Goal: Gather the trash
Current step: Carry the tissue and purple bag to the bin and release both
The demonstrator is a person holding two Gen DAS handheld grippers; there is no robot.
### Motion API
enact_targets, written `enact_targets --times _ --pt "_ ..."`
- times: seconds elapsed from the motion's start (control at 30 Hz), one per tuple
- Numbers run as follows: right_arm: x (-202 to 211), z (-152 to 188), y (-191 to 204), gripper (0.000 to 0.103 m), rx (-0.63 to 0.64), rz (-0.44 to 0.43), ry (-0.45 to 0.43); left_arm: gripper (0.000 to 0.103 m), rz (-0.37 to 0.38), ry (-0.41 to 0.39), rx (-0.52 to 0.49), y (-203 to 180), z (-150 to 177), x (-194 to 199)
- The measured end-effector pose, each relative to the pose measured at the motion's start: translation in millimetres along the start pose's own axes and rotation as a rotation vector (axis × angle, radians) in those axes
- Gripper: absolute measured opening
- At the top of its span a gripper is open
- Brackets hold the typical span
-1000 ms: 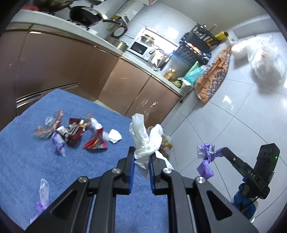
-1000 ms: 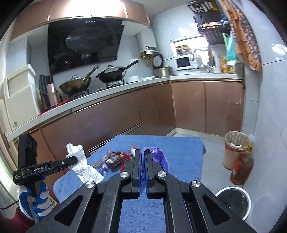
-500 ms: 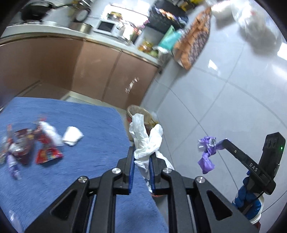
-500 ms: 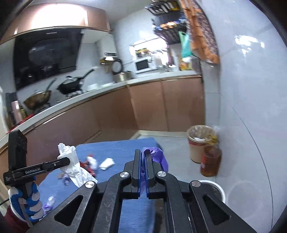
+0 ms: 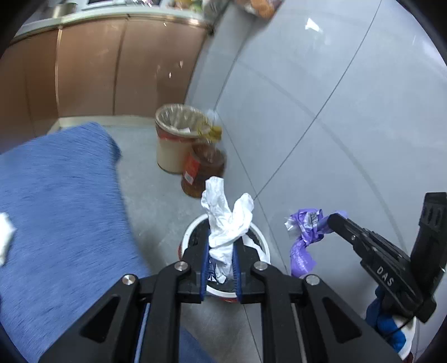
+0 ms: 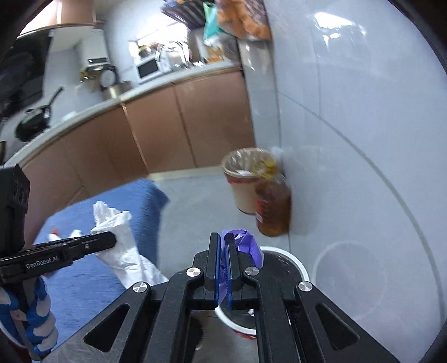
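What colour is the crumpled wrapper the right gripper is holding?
Purple. The wrapper, pinched in the right gripper, shows best in the left wrist view.

Bright, even indoor light. Glare patches sit on the glossy wall tiles (image 5: pixel 310 23) at one o'clock in both views. Motion blur smears the blue cloth (image 5: pixel 64 201), cabinets (image 6: pixel 178 125) and oil bottle (image 6: pixel 272 205). Fisheye bending curves the edges; corners fall black.

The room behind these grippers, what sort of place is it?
Most likely a home kitchen: brown cabinets under a pale countertop, a white microwave, a black frying pan, and a lined beige waste bin.
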State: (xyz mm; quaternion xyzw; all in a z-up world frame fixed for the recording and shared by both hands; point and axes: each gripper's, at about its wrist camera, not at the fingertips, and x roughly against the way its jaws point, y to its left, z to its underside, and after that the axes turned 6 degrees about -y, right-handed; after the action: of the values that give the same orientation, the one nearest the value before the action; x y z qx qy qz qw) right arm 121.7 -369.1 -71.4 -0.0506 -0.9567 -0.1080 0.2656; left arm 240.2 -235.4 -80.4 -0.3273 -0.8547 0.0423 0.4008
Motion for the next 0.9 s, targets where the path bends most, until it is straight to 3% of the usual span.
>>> enact_targets --times 0.23,0.4,0.53,0.67,0.9 --pt "-46 20 -31 0.005 -0.043 0.060 0.073 0.016 -0.037 0.125 -0.035 -18 2 -102" --pt "-64 32 -46 0.005 -0.069 0.097 0.114 0.028 -0.029 0.184 0.008 -9 7 -137" --pt "-66 34 -50 0.016 -0.089 0.100 0.117 0.042 -0.024 0.171 0.029 -1 6 -136" --pt "-61 29 -50 0.026 -0.099 0.093 0.100 0.043 -0.022 0.152 0.045 6 4 -123" --pt "-38 14 -28 0.029 -0.073 0.063 0.048 0.043 -0.020 0.081 0.059 12 3 -68"
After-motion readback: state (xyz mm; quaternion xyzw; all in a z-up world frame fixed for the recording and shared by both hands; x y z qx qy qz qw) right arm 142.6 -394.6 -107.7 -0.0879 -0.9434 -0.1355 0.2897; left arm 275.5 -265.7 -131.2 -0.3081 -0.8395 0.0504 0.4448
